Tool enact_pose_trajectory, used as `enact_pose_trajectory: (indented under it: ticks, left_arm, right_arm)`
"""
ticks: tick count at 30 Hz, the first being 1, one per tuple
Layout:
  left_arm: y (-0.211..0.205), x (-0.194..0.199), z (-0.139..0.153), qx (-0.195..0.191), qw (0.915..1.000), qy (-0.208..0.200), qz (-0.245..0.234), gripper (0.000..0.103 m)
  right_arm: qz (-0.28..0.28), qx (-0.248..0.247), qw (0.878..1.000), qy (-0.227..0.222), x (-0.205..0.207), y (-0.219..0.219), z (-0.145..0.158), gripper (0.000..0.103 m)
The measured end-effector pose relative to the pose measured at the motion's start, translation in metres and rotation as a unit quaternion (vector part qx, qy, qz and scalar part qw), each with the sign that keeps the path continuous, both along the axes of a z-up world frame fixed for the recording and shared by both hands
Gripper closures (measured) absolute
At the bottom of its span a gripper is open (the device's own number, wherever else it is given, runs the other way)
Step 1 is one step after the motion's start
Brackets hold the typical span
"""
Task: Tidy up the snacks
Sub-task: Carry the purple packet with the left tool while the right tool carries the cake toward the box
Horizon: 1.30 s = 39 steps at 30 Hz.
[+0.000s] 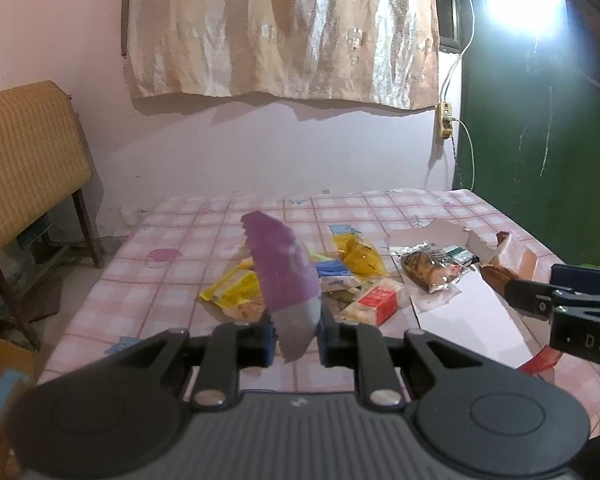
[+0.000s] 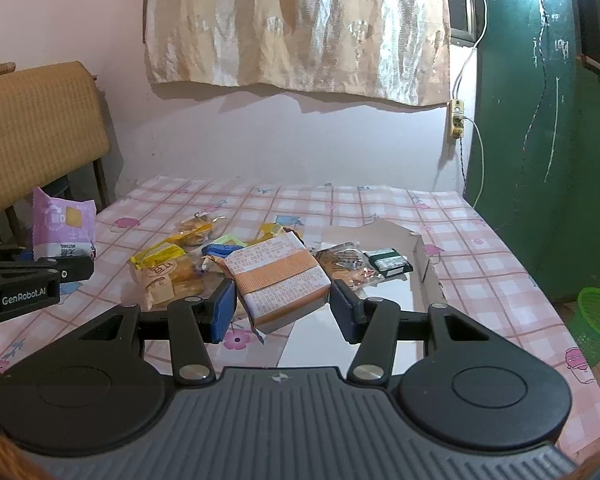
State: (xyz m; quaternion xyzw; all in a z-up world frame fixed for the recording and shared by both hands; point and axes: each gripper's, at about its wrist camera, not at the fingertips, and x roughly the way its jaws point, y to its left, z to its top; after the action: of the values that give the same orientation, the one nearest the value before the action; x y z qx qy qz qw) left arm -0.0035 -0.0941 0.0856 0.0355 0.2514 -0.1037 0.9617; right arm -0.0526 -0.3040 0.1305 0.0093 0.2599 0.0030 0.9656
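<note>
**Both grippers loaded, held above the snack pile**

Table (image 2: 480,240): pink checked cloth, snacks heaped mid-table.

White cardboard box (image 2: 420,252): torn open, on the table to the right of the pile. Inside it sit a clear-wrapped brown pastry (image 2: 340,262) and a dark green packet (image 2: 388,262), side by side.

Right gripper (image 2: 283,304): jaws pinching an orange-and-white wrapped block (image 2: 280,280) from both sides, blue pads (image 2: 224,308) on its left and right edges. Block is tilted and sits in front of the pile in the right wrist view; can't tell its height above the cloth.

Left gripper (image 1: 298,340): jaws closed on the lower end of a purple snack packet (image 1: 284,268). Packet stands up from the fingers, clear of the table, at the left side of the pile. The right wrist view shows its printed face.

Loose pile, still on the cloth:
- yellow packets (image 1: 232,292), left and centre
- red-and-white packet (image 1: 376,300), near edge
- small blue-and-white packet (image 1: 334,276), between them

Green mesh basket (image 2: 598,312): on the floor off the table's right edge.
</note>
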Motion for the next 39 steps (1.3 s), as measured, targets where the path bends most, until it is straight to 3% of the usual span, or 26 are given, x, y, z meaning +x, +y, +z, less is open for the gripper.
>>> enact_pose_trajectory:
  ticks: [39]
  left_arm:
    - [-0.048,0.002,0.006,0.0,0.9979,-0.005,-0.065,0.086]
  right_arm:
    - [-0.068,0.005,0.998,-0.012,-0.006,-0.016,0.007,0.039]
